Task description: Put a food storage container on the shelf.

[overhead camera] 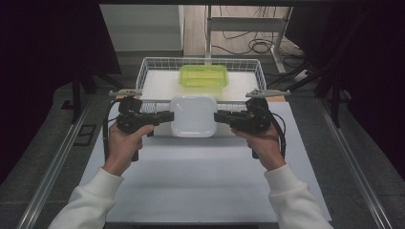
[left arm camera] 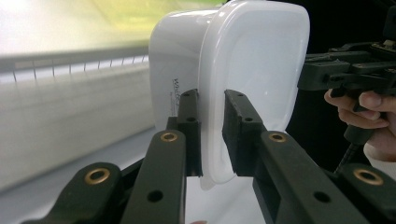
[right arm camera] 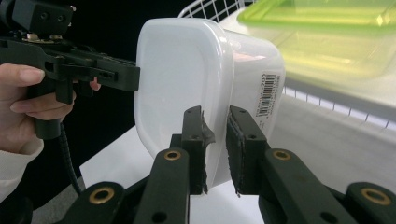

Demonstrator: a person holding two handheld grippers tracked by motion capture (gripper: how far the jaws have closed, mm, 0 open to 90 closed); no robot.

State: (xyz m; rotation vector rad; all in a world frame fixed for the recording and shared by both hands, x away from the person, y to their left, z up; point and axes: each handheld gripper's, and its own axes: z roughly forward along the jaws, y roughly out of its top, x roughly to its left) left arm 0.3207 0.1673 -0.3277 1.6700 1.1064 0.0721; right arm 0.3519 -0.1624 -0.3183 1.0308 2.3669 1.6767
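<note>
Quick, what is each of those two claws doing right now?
Left gripper: shut on the white tub's rim.
Right gripper: shut on the same tub's opposite rim.

- We take this for a lab or test room rigged for recording, not a home or kitchen.
- The white, flat-topped bench stands alone between long grey metal rails on a dark grey floor.
- Black curtains or panels close off both sides, leaving the bench lit in the middle.
- Behind the bench we see a grey metal frame stand and loose black cables lying across the pale floor.
- The household goods look staged: a white wire basket holding a translucent green lidded plastic box, and a white rounded plastic container held between two black handheld grippers, left gripper and right gripper.
</note>
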